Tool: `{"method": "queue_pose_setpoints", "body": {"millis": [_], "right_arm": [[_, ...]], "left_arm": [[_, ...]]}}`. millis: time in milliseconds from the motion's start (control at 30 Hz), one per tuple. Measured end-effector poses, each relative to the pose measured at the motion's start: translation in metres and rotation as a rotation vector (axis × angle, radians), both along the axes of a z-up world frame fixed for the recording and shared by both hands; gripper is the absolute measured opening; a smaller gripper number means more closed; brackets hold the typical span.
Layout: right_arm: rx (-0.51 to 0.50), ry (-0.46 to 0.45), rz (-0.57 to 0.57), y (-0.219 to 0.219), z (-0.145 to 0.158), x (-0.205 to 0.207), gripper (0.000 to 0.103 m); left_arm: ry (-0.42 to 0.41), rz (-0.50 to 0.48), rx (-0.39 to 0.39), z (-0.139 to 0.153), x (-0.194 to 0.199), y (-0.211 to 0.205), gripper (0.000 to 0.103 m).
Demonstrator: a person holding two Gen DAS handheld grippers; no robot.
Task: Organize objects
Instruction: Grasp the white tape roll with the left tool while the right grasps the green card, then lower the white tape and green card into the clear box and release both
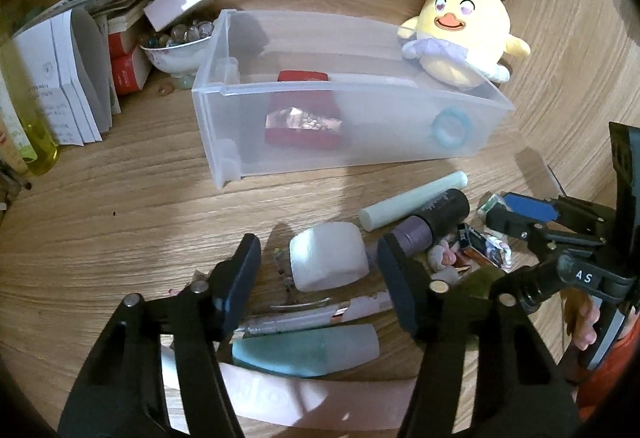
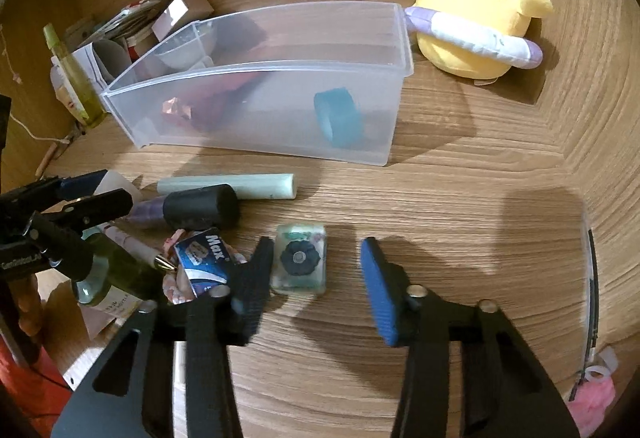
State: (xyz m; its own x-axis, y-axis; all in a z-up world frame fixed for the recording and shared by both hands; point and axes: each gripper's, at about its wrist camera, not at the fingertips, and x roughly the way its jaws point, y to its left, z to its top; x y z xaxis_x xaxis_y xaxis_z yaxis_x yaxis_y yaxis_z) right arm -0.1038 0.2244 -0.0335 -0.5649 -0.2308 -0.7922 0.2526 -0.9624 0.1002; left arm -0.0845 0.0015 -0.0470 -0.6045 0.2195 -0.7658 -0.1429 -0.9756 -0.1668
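A clear plastic bin point(image 1: 472, 141) point(image 2: 384, 85) stands on the wooden table and holds a red box point(image 1: 304, 129) and a blue tape roll point(image 1: 450, 127) point(image 2: 338, 117). My left gripper point(image 1: 318, 270) is open, its jaws either side of a white translucent block point(image 1: 328, 262). My right gripper point(image 2: 318, 278) is open around a small clear block with a dark flower point(image 2: 300, 264). It also shows in the left wrist view point(image 1: 520, 213). A pale green stick point(image 1: 412, 199) point(image 2: 228, 185) and a black-capped purple tube point(image 1: 436, 215) point(image 2: 200, 207) lie in the pile.
A yellow chick plush point(image 1: 460, 41) point(image 2: 476, 5) sits by the bin's right end. Booklets point(image 1: 60, 77), a bowl of marbles point(image 1: 176, 45) and a yellow bottle point(image 1: 32, 117) stand at left. A blue Max box point(image 2: 204, 262), a green bottle point(image 2: 116, 278), pens point(image 1: 304, 318) and a teal piece point(image 1: 304, 352) lie close by.
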Motion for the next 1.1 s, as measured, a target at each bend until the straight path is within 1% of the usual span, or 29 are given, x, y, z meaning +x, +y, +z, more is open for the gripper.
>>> {"method": "queue_pose_setpoints", "body": {"millis": [67,100,133,267,433,867,1100], "right_arm": [[0.005,0.002,-0.004,0.001,0.000,0.000,0.025],[0.006,0.003,-0.006,0.002,0.000,0.000,0.023],[0.004,0.011,-0.012,0.003,0.000,0.001,0.023],[0.000,0.027,-0.025,0.004,0.003,0.002,0.023],[-0.017,0.058,-0.040,0.008,0.014,0.002,0.023],[-0.060,0.186,-0.034,0.010,0.058,0.005,0.023],[-0.095,0.238,-0.017,0.009,0.077,-0.007,0.023]], "left_arm": [[-0.001,-0.002,0.021,-0.001,0.000,-0.001,0.049],[-0.001,-0.002,0.027,-0.001,0.000,-0.001,0.046],[0.000,-0.001,0.032,-0.001,0.000,-0.002,0.039],[0.010,0.014,0.034,-0.001,0.001,-0.004,0.039],[0.033,0.023,0.046,0.006,0.004,-0.007,0.039],[0.142,0.043,0.080,0.052,0.005,-0.012,0.039],[0.207,0.064,0.060,0.078,0.000,-0.010,0.039]]}}
